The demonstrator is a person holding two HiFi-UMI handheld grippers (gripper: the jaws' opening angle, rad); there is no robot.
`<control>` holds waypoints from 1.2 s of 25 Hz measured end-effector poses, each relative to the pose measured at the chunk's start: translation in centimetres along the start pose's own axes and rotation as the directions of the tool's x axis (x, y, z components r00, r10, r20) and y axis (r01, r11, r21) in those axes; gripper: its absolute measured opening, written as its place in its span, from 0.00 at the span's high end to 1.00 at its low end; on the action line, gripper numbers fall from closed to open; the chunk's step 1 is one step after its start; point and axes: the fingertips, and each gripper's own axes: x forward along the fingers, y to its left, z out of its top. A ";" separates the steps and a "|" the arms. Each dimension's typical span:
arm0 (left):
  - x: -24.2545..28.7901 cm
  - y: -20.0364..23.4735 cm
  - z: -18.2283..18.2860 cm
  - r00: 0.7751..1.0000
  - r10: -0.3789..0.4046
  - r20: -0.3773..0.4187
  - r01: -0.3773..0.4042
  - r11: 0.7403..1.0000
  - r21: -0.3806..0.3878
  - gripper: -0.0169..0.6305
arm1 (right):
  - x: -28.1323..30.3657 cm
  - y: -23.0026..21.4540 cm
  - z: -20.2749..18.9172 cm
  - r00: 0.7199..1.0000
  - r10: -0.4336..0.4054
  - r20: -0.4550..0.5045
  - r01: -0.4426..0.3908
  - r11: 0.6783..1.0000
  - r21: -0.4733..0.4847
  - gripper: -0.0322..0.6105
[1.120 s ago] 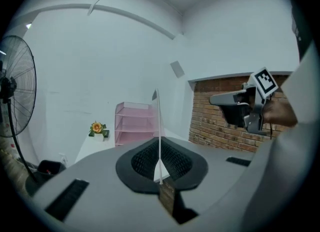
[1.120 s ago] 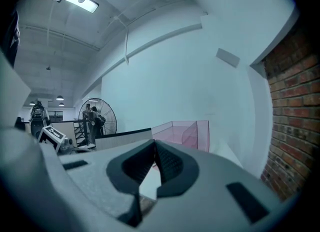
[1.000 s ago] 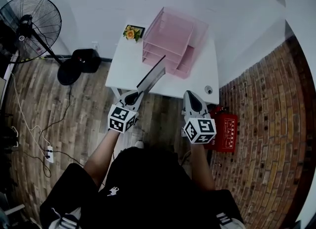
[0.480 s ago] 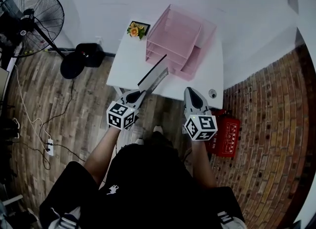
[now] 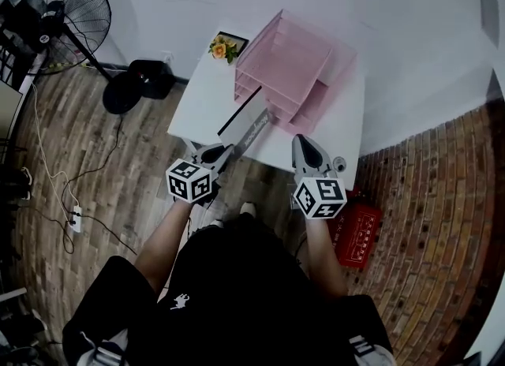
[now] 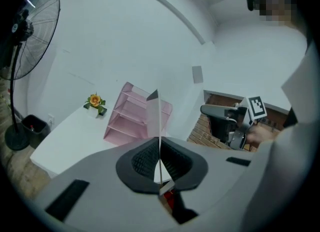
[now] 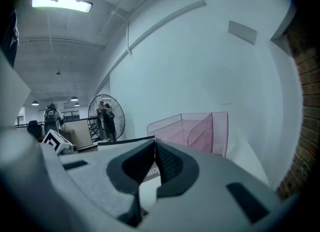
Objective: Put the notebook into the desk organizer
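Now my left tongs (image 5: 222,151) pinch the notebook (image 5: 244,117) by its near edge, holding it on edge over the table (image 5: 199,108), just short of the pink organizer (image 5: 289,63) and outside its tiers. My right tongs (image 5: 304,143) are closed and empty, alongside. A flower (image 5: 223,46) sits beside the organizer.

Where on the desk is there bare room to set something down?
Left half of the table, from the flower ornament to the near edge. Crowded on the right: pink organizer, with the notebook before it.
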 end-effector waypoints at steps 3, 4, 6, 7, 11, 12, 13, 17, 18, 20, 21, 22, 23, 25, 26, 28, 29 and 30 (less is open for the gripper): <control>0.8 -0.1 -0.5 1.000 -0.014 -0.010 0.013 0.999 -0.049 0.96 | 0.8 -0.6 -0.1 1.000 0.021 -0.008 -0.021 1.000 0.001 0.95; 1.1 -0.2 -0.8 1.000 -0.020 -0.013 0.019 0.997 -0.071 0.96 | 0.9 -0.8 -0.1 1.000 0.027 -0.010 -0.027 1.000 0.001 0.95; 1.4 -0.2 -1.3 0.999 -0.032 -0.017 0.029 0.992 -0.124 0.96 | 1.2 -1.2 -0.1 0.999 0.038 -0.012 -0.038 0.999 0.002 0.95; 1.4 -0.1 -1.5 0.999 -0.036 -0.018 0.033 0.988 -0.151 0.96 | 1.3 -1.2 0.0 0.999 0.042 -0.011 -0.042 0.999 0.003 0.95; 1.6 0.4 -1.5 0.999 -0.042 0.007 0.043 0.971 -0.236 0.96 | 1.6 -1.6 -0.1 0.998 0.054 -0.011 -0.054 0.999 0.004 0.95; 1.7 0.5 -1.3 0.999 -0.046 0.018 0.050 0.965 -0.257 0.96 | 1.6 -1.8 -0.2 0.998 0.055 -0.012 -0.055 0.998 0.005 0.95; 1.8 0.6 -1.1 0.998 -0.053 0.030 0.059 0.958 -0.280 0.96 | 1.6 -2.0 -0.3 0.998 0.055 -0.013 -0.055 0.998 0.006 0.95; 2.3 0.6 0.4 0.993 -0.091 0.073 0.111 0.928 -0.356 0.96 | 1.4 -2.5 -0.4 0.998 0.058 -0.013 -0.058 0.998 0.008 0.95; 2.4 0.6 0.7 0.992 -0.099 0.083 0.123 0.922 -0.368 0.96 | 1.4 -2.6 -0.3 0.998 0.057 -0.013 -0.057 0.998 0.008 0.95; 2.6 0.6 1.4 0.989 -0.110 0.100 0.140 0.914 -0.380 0.96 | 1.4 -2.7 -0.3 0.998 0.057 -0.010 -0.056 0.998 0.007 0.95; 2.7 0.6 1.8 0.988 -0.113 0.107 0.146 0.912 -0.383 0.96 | 1.4 -2.8 -0.2 0.998 0.056 -0.009 -0.056 0.998 0.007 0.95; 2.8 0.6 2.0 0.987 -0.116 0.115 0.152 0.910 -0.385 0.96 | 1.4 -2.8 -0.2 0.998 0.056 -0.008 -0.056 0.998 0.008 0.95; 2.9 0.6 2.3 0.985 -0.119 0.123 0.158 0.908 -0.388 0.96 | 1.5 -2.9 -0.1 0.998 0.055 -0.008 -0.055 0.998 0.008 0.95; 3.0 0.5 2.8 0.980 -0.133 0.148 0.183 0.897 -0.404 0.96 | 1.5 -3.0 0.0 0.998 0.055 -0.007 -0.055 0.998 0.009 0.95; 3.0 0.3 3.1 0.976 -0.143 0.166 0.200 0.888 -0.415 0.96 | 1.5 -3.0 0.0 0.998 0.056 -0.006 -0.056 0.998 0.009 0.95; 3.1 0.1 3.6 0.967 -0.160 0.199 0.233 0.870 -0.435 0.96 | 1.4 -3.0 0.1 0.998 0.058 -0.004 -0.058 0.998 0.006 0.95; 3.1 0.0 3.8 0.963 -0.166 0.213 0.247 0.861 -0.444 0.96 | 1.4 -3.0 0.1 0.998 0.058 -0.003 -0.058 0.998 0.005 0.95; 3.2 0.1 4.0 0.959 -0.171 0.225 0.258 0.854 -0.451 0.96 | 1.3 -3.0 0.1 0.998 0.057 -0.003 -0.057 0.998 0.004 0.95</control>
